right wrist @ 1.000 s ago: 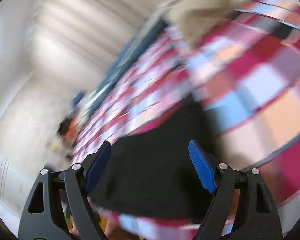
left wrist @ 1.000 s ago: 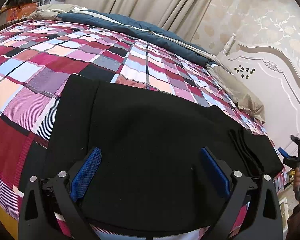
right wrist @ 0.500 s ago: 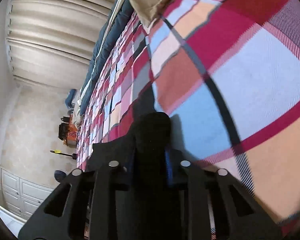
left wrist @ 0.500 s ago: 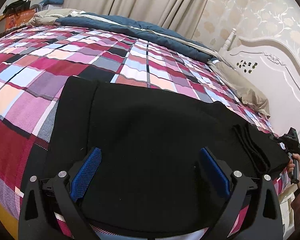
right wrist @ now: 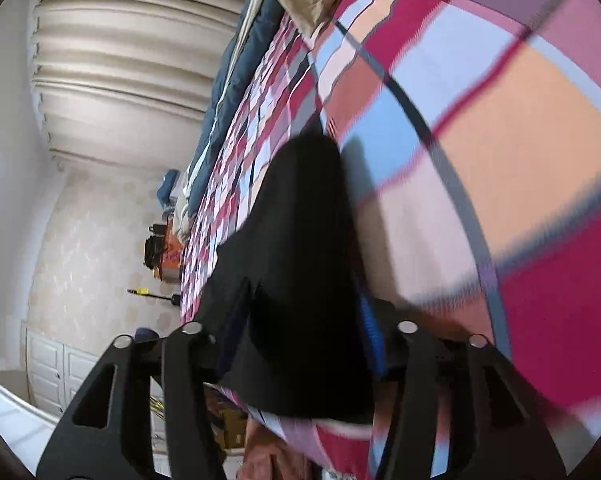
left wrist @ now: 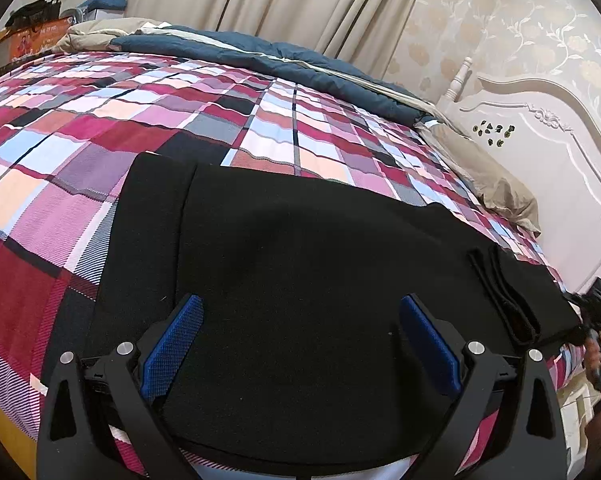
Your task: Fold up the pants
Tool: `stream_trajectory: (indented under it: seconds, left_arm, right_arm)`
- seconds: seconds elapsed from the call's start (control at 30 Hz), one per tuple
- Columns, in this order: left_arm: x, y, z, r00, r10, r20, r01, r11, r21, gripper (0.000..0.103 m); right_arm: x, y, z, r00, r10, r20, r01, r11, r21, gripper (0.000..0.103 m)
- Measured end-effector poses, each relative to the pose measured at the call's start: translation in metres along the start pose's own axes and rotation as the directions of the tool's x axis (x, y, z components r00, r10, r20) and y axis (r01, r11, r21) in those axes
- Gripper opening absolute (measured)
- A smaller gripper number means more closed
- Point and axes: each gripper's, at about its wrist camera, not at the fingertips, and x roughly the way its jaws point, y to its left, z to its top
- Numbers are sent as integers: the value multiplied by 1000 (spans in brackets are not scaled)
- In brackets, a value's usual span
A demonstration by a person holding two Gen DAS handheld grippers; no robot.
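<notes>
Black pants (left wrist: 300, 280) lie flat across the near part of a plaid bed, their folded leg ends at the right. My left gripper (left wrist: 300, 340) hovers open just above the pants' middle, holding nothing. My right gripper (right wrist: 300, 336) is shut on the end of the pants (right wrist: 300, 240) and lifts the black cloth off the bedspread. It also shows in the left wrist view (left wrist: 592, 312) at the pants' right end near the bed's edge.
The plaid bedspread (left wrist: 100, 128) covers the bed. A blue duvet (left wrist: 260, 56) lies along the far side and a beige pillow (left wrist: 484, 176) by the white headboard (left wrist: 548, 152). Curtains hang behind. A cluttered stand (left wrist: 28, 36) is at the far left.
My right gripper went from open over the pants' end to shut on it, and the cloth has risen. My left gripper stayed open over the pants.
</notes>
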Motion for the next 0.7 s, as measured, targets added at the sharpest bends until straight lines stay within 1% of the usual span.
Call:
stream_trajectory:
  seconds: [0.1, 0.17, 0.2, 0.23, 0.3, 0.33, 0.57, 0.7]
  left_arm:
    - [0, -1, 0, 1000, 2, -1, -2, 1000, 4, 97]
    - [0, -1, 0, 1000, 0, -2, 0, 1000, 3, 97]
    - [0, -1, 0, 1000, 0, -2, 0, 1000, 2, 97]
    - [1, -1, 0, 1000, -1, -2, 1, 1000, 1, 97]
    - [0, -1, 0, 1000, 0, -2, 0, 1000, 2, 97]
    - [0, -1, 0, 1000, 0, -1, 0, 1000, 2, 97]
    - [0, 2, 1, 1000, -21, -3, 21, 1000, -7, 97]
    - [-1, 2, 0, 1000, -29, 3, 29, 1000, -9, 97]
  right_arm:
    - [-6, 1, -11, 1000, -13, -19, 12, 1000, -23, 55]
    - [-10, 1, -15, 999, -28, -20, 27, 999, -40, 51]
    - [-13, 0, -15, 999, -39, -19, 38, 998, -42, 45]
    - [-12, -1, -15, 998, -62, -21, 61, 997, -47, 36]
    - [-13, -2, -16, 996, -87, -19, 85, 995, -57, 29]
    - [-15, -5, -16, 997, -79, -14, 78, 995, -59, 27]
    - [-18, -11, -20, 999, -50, -9, 49, 997, -65, 24]
    - [-16, -7, -18, 999, -46, -7, 45, 997, -55, 28]
